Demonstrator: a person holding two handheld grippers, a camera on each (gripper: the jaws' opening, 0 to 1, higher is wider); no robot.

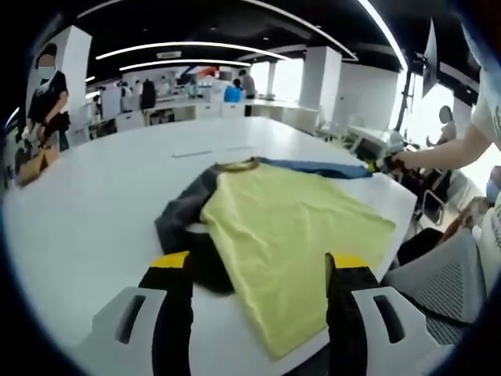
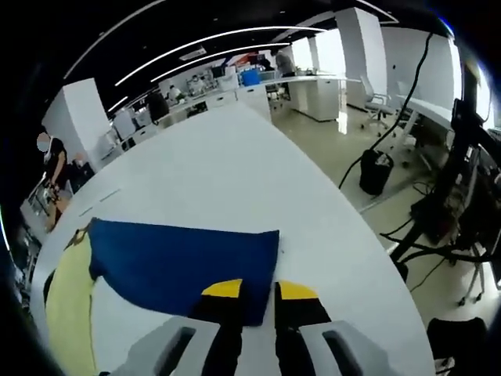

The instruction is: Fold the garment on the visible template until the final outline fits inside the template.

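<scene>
Clearly the folding has barely begun. In the left gripper view, the garment [image 1: 297, 235] lies spread on the white counter [image 1: 102, 204], its yellow body flat and reaching toward the near edge, a dark grey sleeve bunched at one side and a blue sleeve stretched out toward the far side. No template outline can be made out under or around it, so I cannot judge the fit; as it lies, the shirt looks close to full width, and I would say nearly all the folds are left to do. The left gripper [image 1: 258, 266] hangs just over the near part of the yellow cloth, its fingers spread apart and holding nothing.

In the right gripper view, the blue sleeve [image 2: 180, 262] lies flat and smooth on the counter [image 2: 235, 172], with the yellow body beside it. The right gripper [image 2: 258, 301] sits at the sleeve's near edge, its fingers drawn close together on the blue cloth, seemingly pinching it, perhaps ready to carry the sleeve inward.
</scene>
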